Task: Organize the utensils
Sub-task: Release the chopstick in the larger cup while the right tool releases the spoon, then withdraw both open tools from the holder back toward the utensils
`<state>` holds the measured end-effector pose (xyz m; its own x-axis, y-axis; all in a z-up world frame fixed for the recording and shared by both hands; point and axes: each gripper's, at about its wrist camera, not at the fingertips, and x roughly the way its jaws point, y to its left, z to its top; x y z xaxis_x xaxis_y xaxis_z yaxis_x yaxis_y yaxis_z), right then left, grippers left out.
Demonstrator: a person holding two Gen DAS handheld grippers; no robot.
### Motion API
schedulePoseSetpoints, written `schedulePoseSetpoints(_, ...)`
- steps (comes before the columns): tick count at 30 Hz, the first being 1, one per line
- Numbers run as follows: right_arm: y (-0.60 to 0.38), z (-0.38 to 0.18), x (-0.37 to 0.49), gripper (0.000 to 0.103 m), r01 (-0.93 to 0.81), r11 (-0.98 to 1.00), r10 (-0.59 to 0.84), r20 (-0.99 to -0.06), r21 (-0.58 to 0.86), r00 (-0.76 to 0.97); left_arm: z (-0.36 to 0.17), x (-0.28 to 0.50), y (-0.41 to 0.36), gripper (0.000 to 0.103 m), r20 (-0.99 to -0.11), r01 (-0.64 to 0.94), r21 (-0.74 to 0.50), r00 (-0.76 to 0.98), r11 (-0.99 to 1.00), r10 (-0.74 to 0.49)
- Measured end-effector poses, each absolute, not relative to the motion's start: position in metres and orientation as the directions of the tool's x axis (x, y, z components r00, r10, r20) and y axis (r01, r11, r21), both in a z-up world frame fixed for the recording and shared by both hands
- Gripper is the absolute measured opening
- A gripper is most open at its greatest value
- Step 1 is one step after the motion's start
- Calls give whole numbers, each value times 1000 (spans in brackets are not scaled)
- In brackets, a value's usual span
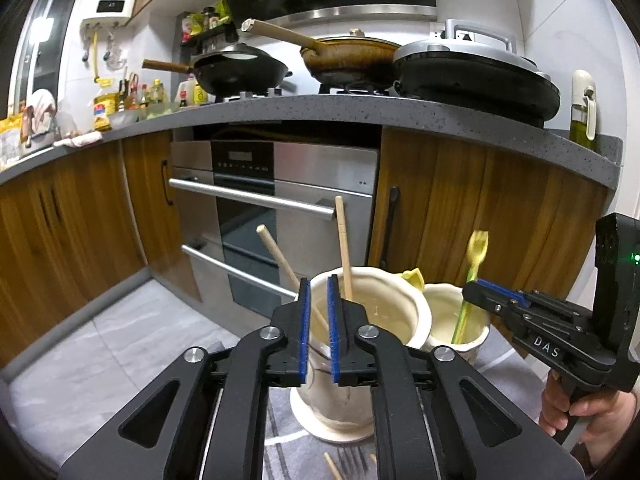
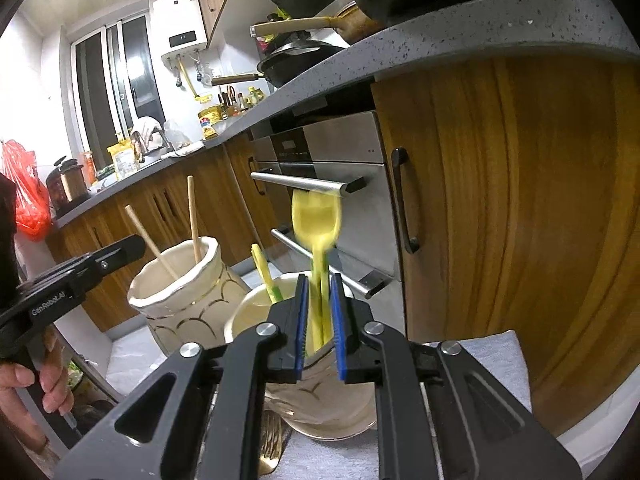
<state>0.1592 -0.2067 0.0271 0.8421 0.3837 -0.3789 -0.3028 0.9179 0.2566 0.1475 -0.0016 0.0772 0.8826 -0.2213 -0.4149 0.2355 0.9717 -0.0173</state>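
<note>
Utensil under handling was a yellow plastic spork (image 2: 316,220), blurred in the right wrist view, its green-tinted stem running down between the blue pads (image 2: 338,324) of the right gripper (image 2: 319,320). Jaws stood close on either side of the stem; whether they actually clamped it could not be told. The stem's lower end sat inside the smaller cream ceramic holder (image 2: 320,404) directly below that gripper. A second yellow-green utensil (image 2: 262,268) leaned in the same holder, just left of the gripper.

Left gripper (image 1: 317,320) hovered above the larger cream ceramic jar (image 1: 404,304), jaws slightly parted, nothing gripped. Two wooden chopsticks (image 1: 344,248) stood in that jar, beyond its fingertips. Jar and holder stood just beside each other on a grey cloth (image 2: 492,364).

Beneath the left gripper, a metal fork (image 1: 352,460) lay on the cloth. Ahead were a steel oven (image 1: 320,168) and wooden cabinets (image 1: 460,208).
</note>
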Motion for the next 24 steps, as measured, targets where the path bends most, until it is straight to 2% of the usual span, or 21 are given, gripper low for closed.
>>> schedulePoseSetpoints(1, -207, 28, 158, 22, -301, 920, 380, -376, 253, 845, 78, 147, -1, 20, -415, 237, -22, 882, 971, -225)
schedulePoseSetpoints(2, -207, 29, 157, 26, -299, 921, 377, -373, 251, 848, 78, 146, -1, 31, -414, 237, -26, 881, 971, -227)
schedulePoseSetpoints(3, -208, 29, 156, 30, -299, 921, 375, -368, 249, 851, 79, 144, 0, 36, -412, 238, -31, 882, 971, -230)
schedulePoseSetpoints(5, -209, 30, 155, 30, -290, 925, 365, -371, 243, 854, 81, 140, 2, 45, -405, 238, -34, 885, 971, -231)
schedulePoseSetpoints(7, -211, 31, 153, 36, -278, 930, 354, -376, 242, 856, 83, 137, 3, 50, -398, 238, -32, 888, 971, -231)
schedulePoseSetpoints(11, -217, 36, 141, 52, -262, 934, 340, -372, 243, 864, 88, 131, 6, 51, -401, 228, -28, 889, 973, -220)
schedulePoseSetpoints(13, -221, 39, 131, 66, -266, 930, 347, -364, 253, 864, 90, 127, 7, 52, -407, 211, -23, 891, 977, -202)
schedulePoseSetpoints(15, -225, 43, 121, 76, -274, 923, 360, -354, 272, 863, 92, 122, 9, 56, -412, 196, -20, 892, 980, -187)
schedulePoseSetpoints(16, -228, 44, 116, 80, -277, 920, 365, -349, 278, 863, 94, 117, 10, 80, -411, 179, -18, 896, 984, -171)
schedulePoseSetpoints(17, -229, 46, 111, 83, -279, 918, 369, -344, 283, 864, 96, 112, 11, 91, -399, 168, -19, 903, 986, -161)
schedulePoseSetpoints(18, -231, 47, 107, 87, -282, 916, 371, -340, 285, 864, 99, 103, 13, 91, -376, 160, -23, 913, 987, -157)
schedulePoseSetpoints(22, -236, 55, 87, 98, -289, 918, 369, -322, 272, 872, 104, 85, 10, 92, -379, 147, 1, 915, 989, -136)
schedulePoseSetpoints(24, -239, 58, 78, 98, -288, 918, 368, -314, 274, 875, 106, 78, 9, 93, -381, 136, 10, 916, 991, -122)
